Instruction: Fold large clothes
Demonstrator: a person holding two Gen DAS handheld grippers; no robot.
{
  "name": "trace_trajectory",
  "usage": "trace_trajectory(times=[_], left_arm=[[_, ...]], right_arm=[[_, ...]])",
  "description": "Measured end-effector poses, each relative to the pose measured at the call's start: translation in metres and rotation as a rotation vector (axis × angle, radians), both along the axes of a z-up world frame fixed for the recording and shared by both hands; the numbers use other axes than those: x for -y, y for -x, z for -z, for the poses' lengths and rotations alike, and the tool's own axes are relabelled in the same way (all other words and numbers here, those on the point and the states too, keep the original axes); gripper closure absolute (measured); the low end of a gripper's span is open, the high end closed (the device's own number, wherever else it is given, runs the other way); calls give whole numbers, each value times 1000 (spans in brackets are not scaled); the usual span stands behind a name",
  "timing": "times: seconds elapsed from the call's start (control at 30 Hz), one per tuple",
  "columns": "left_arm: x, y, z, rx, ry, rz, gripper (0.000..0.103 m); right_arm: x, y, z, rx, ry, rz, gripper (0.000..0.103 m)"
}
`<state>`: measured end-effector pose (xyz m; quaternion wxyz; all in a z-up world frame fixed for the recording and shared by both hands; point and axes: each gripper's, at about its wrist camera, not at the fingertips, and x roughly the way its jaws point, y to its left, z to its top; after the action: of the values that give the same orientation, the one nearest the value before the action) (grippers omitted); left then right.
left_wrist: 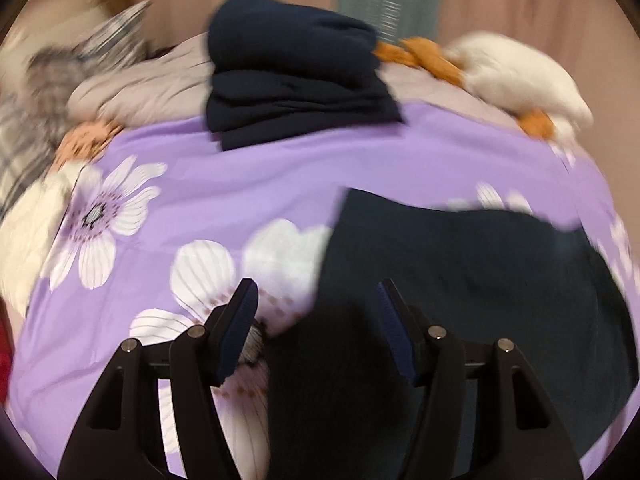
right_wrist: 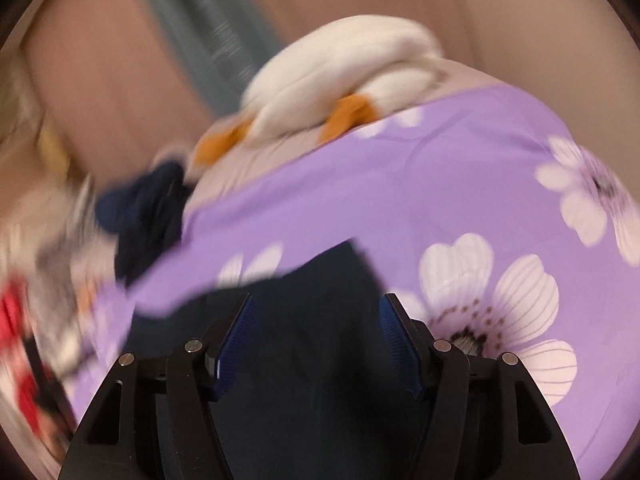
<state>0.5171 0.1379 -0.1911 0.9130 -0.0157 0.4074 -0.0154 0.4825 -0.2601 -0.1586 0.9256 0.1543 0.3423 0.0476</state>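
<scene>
Motion blur is smearing a heap of checked and grey clothes at the left wrist view's edge, while a red item is running off the right wrist view's frame, its kind impossible to tell.

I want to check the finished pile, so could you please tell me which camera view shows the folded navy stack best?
The left wrist view shows the folded navy stack best: whole, near centre, layers visible, at the far side of the purple floral sheet. The right wrist view shows it only as a blurred dark patch at the left.
</scene>
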Motion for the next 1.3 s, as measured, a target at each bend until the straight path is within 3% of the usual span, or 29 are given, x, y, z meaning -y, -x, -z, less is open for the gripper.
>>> trace_trajectory(times=[0.2, 0.27, 0.47, 0.63, 0.7, 0.77, 0.83, 0.9, 1.03, 1.17, 1.3], left_arm=[[48, 28, 29, -66, -96, 205, 46], [59, 26, 45, -112, -136, 217, 50], [56, 20, 55, -182, -94, 184, 51], [19, 43, 34, -173, 56, 112, 49], [-7, 61, 26, -152, 125, 55, 37], [-39, 81, 23, -136, 194, -21, 31], [-64, 99, 26, -143, 230, -90, 31], [-86, 115, 33, -166, 270, -142, 32], [-106, 139, 50, -214, 404, -166, 32], [-109, 155, 68, -255, 647, -130, 32], [-100, 157, 77, -288, 760, -131, 32]], right_arm=[[-67, 21, 24, -54, 115, -219, 39], [-79, 16, 32, -96, 177, -242, 39], [-85, -4, 70, -294, 265, -199, 39], [-59, 13, 60, -282, 130, -150, 39], [-40, 26, 49, -251, 30, -121, 39], [-14, 44, 41, -230, -70, -77, 33], [11, 63, 40, -222, -146, -21, 24], [36, 85, 42, -215, -213, 34, 24], [66, 123, 51, -223, -295, 99, 24], [76, 153, 56, -212, -342, 127, 13], [80, 167, 69, -245, -408, 155, 12]])
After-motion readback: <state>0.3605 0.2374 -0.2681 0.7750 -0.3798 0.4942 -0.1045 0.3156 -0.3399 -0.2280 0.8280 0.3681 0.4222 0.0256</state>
